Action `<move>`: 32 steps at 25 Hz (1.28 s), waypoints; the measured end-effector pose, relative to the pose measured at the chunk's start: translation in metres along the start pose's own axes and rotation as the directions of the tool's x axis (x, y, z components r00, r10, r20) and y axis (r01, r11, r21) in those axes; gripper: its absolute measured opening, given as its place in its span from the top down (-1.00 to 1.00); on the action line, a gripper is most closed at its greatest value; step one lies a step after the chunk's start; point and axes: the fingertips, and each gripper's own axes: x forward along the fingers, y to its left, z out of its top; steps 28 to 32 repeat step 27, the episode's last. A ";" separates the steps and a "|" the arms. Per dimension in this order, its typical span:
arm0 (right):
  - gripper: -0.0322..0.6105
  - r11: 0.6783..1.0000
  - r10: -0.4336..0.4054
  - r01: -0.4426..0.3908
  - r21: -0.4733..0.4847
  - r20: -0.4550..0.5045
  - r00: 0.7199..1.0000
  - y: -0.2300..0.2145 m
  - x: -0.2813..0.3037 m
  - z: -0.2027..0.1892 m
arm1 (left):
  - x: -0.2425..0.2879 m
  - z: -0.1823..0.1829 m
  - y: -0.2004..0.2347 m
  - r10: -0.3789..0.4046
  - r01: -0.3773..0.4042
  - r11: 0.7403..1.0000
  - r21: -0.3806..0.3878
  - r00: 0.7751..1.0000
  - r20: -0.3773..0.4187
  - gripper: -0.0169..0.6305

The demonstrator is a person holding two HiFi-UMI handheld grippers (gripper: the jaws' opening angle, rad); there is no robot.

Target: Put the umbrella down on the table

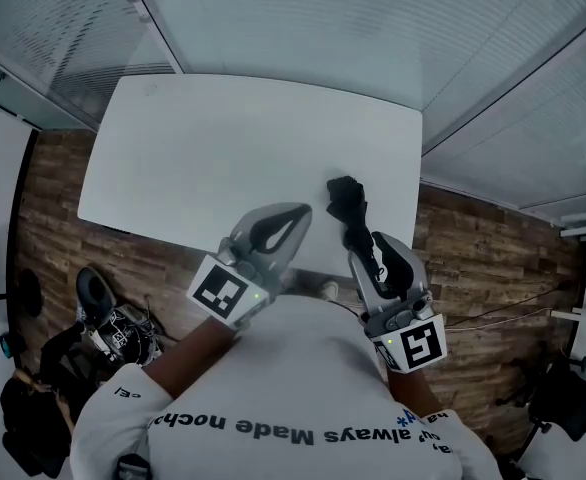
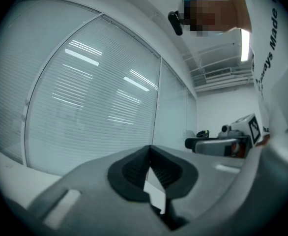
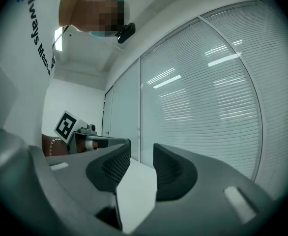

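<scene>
The umbrella (image 1: 345,200) is a small, black, folded bundle lying on the white table (image 1: 223,158) near its front edge. Its near end is hidden under my right gripper (image 1: 359,236), which hangs above it and holds nothing. In the right gripper view the right gripper (image 3: 141,154) points level, its jaws drawn close with only a narrow slit and nothing between them. My left gripper (image 1: 301,214) floats over the front edge, left of the umbrella. The left gripper (image 2: 150,149) has its tips touching and is empty. Neither gripper view shows the umbrella.
Blind-covered glass walls (image 1: 303,18) enclose the table's far side and right side. On the wooden floor at the left are black bags and gear (image 1: 93,318). More dark equipment (image 1: 568,398) stands at the right. The person's white shirt (image 1: 273,398) fills the bottom of the head view.
</scene>
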 end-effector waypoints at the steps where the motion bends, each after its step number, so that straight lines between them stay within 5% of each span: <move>1: 0.46 1.000 -0.003 0.003 -0.006 -0.001 1.000 -0.001 -0.001 0.000 | 0.000 0.001 -0.001 0.000 0.000 1.000 0.000 1.000 0.002 0.94; 32: 0.47 1.000 0.002 -0.002 -0.008 0.002 1.000 -0.011 0.001 0.001 | 0.006 0.000 -0.003 0.011 -0.011 1.000 -0.011 1.000 0.006 0.94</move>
